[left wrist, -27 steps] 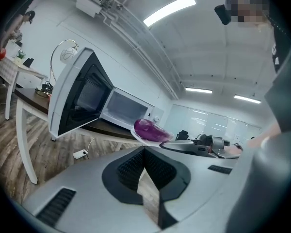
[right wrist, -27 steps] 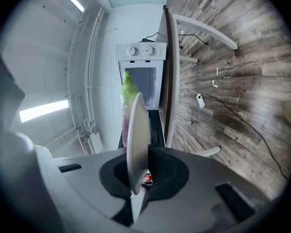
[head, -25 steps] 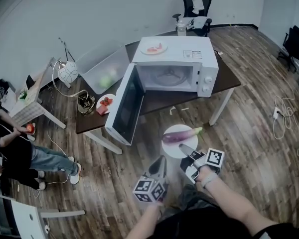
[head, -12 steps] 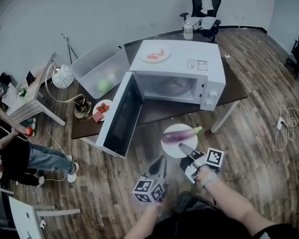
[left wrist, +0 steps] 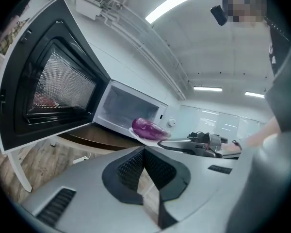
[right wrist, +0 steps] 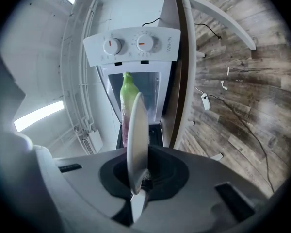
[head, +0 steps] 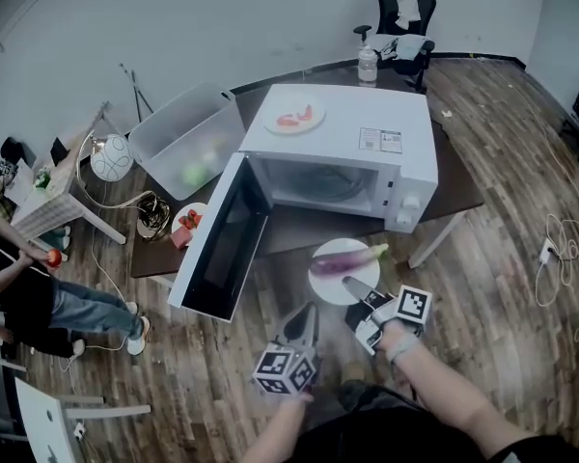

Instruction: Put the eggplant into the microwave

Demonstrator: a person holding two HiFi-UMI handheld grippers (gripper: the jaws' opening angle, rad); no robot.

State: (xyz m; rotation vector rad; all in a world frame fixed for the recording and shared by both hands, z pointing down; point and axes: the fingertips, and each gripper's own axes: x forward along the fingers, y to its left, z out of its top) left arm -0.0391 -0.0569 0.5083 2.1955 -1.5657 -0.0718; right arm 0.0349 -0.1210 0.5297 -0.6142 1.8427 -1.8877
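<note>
Nearest us, the left gripper has its jaws pressed together with nothing between them. Just beside it, the right gripper pinches the near rim of a white plate. We see the eggplant lying on that plate, just past the right jaws and off to the right of the left ones. Its long axis runs across the head view, green stem to the right, purple body to the left. The plate sits in front of the microwave mouth, not inside. The microwave door hangs open to the left. The microwave stands on a dark table, with wood floor around. Farther off we see a clear bin, a bottle and an office chair.
</note>
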